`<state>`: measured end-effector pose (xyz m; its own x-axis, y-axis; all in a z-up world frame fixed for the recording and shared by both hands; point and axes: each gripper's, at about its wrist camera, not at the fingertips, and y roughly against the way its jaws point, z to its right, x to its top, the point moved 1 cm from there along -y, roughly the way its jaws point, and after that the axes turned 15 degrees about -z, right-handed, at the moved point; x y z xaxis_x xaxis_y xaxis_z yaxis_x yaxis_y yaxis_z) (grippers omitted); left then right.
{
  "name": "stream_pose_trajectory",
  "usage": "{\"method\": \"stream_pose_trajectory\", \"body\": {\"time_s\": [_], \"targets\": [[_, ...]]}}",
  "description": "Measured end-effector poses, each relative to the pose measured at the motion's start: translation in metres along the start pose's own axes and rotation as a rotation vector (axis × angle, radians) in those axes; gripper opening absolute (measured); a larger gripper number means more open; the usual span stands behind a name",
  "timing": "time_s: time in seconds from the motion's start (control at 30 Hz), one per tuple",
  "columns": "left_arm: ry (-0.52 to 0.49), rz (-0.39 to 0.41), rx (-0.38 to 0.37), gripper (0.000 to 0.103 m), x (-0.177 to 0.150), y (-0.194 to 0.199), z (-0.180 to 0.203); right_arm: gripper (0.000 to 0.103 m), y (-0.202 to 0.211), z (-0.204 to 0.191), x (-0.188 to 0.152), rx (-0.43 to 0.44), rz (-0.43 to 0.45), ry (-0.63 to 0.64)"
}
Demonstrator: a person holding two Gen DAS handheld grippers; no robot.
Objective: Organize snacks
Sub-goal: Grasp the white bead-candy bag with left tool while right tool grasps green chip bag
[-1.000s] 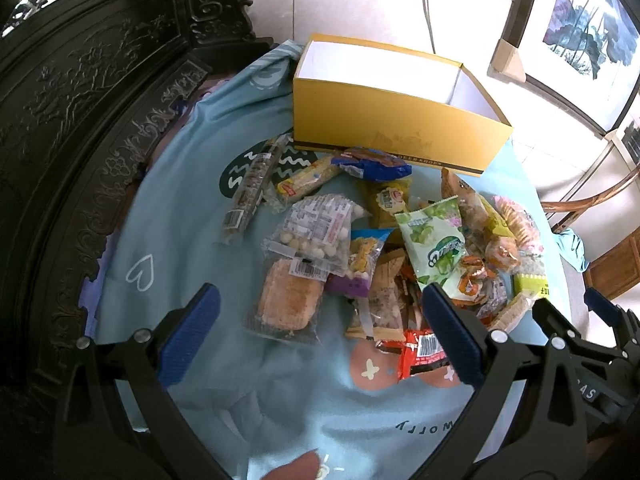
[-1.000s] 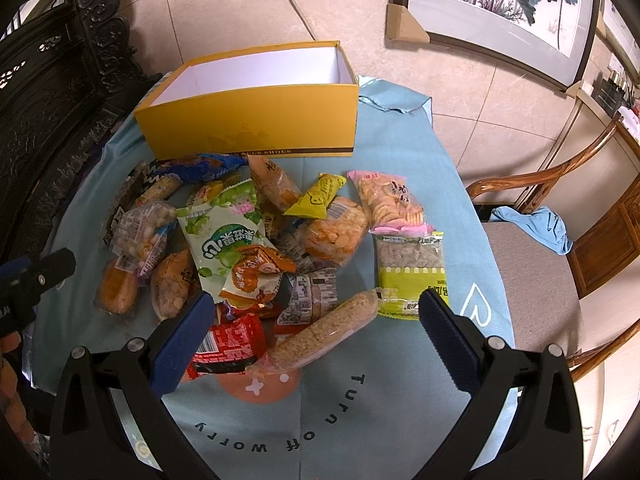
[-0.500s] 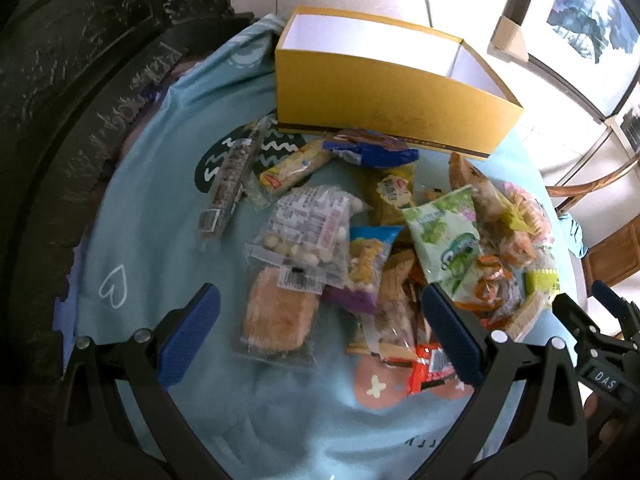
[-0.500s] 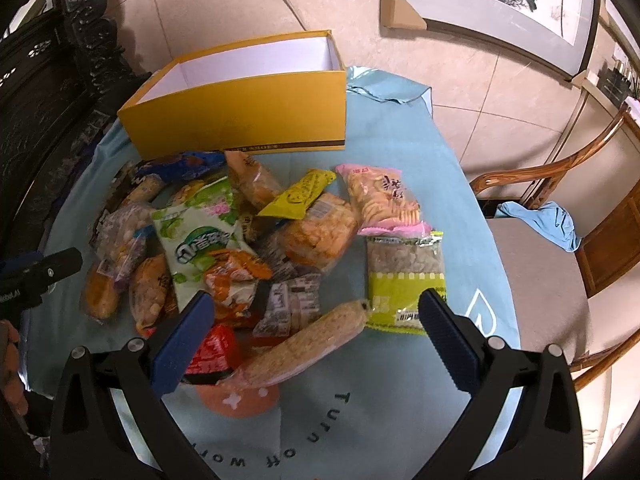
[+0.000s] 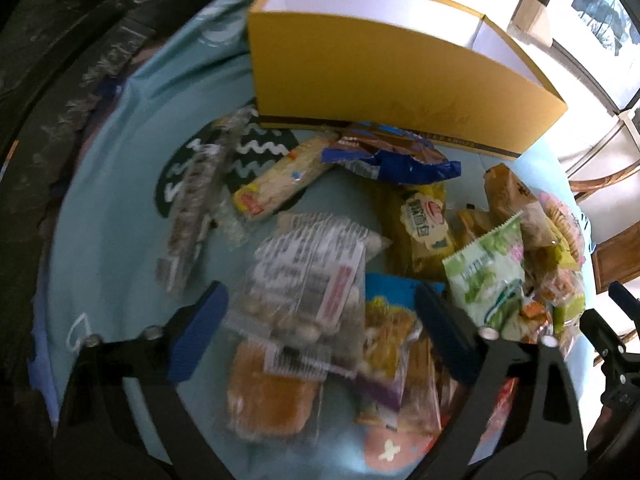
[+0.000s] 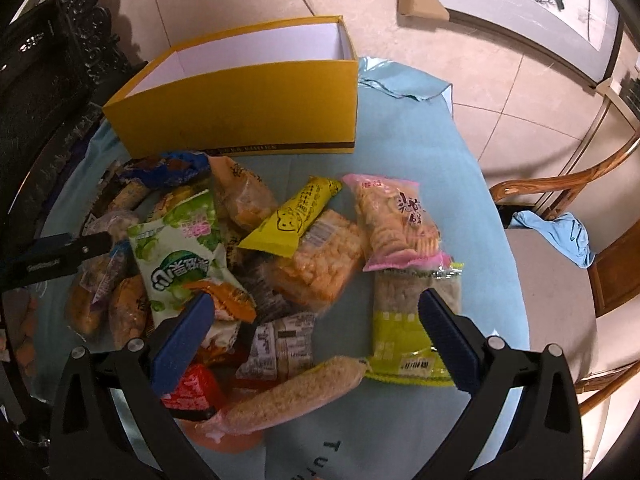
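A pile of snack packets lies on a round table with a light blue cloth [image 6: 460, 168]. An open yellow box [image 6: 248, 112] with a white inside stands at the far side; it also shows in the left wrist view [image 5: 380, 80]. My left gripper [image 5: 320, 332] is open, low over a clear packet of white candies [image 5: 312, 276] and an orange cake packet [image 5: 268, 400]. My right gripper [image 6: 312, 340] is open above a long grain bar [image 6: 292, 392], a small printed packet [image 6: 280, 344] and a lime green packet [image 6: 404, 340]. The left gripper's fingertip shows in the right wrist view [image 6: 60, 254].
A dark carved wooden cabinet [image 5: 52, 60] stands close on the left. A wooden chair [image 6: 560, 240] with a blue cloth [image 6: 560, 236] on its seat is at the right. A framed picture [image 6: 520, 4] leans on the tiled floor behind the table.
My left gripper has moved forward and down toward the candy and cake packets; its view is now blurred. My right gripper has come closer to the pile. Both stay open.
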<state>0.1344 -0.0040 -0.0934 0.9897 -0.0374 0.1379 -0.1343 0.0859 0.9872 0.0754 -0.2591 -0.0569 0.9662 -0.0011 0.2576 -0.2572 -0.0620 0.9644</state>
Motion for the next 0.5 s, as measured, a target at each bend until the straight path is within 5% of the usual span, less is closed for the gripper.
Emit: {"method": "stream_pose_trajectory", "body": {"time_s": [0.13,0.2,0.27,0.5], "targets": [[0.006,-0.026,0.010,0.079,0.011,-0.015,-0.002,0.102,-0.006,0.003,0.006,0.003,-0.011,0.000],[0.011,-0.040,0.026,0.068,0.015,-0.024,-0.004,0.102,-0.008,0.004,0.008,0.003,-0.016,0.000],[0.020,-0.061,0.053,0.046,0.018,-0.032,-0.009,0.102,-0.010,0.006,0.008,0.002,-0.022,-0.005],[0.037,-0.039,-0.040,0.028,0.017,-0.021,-0.025,0.102,-0.009,0.007,0.009,0.008,-0.019,0.000]]}}
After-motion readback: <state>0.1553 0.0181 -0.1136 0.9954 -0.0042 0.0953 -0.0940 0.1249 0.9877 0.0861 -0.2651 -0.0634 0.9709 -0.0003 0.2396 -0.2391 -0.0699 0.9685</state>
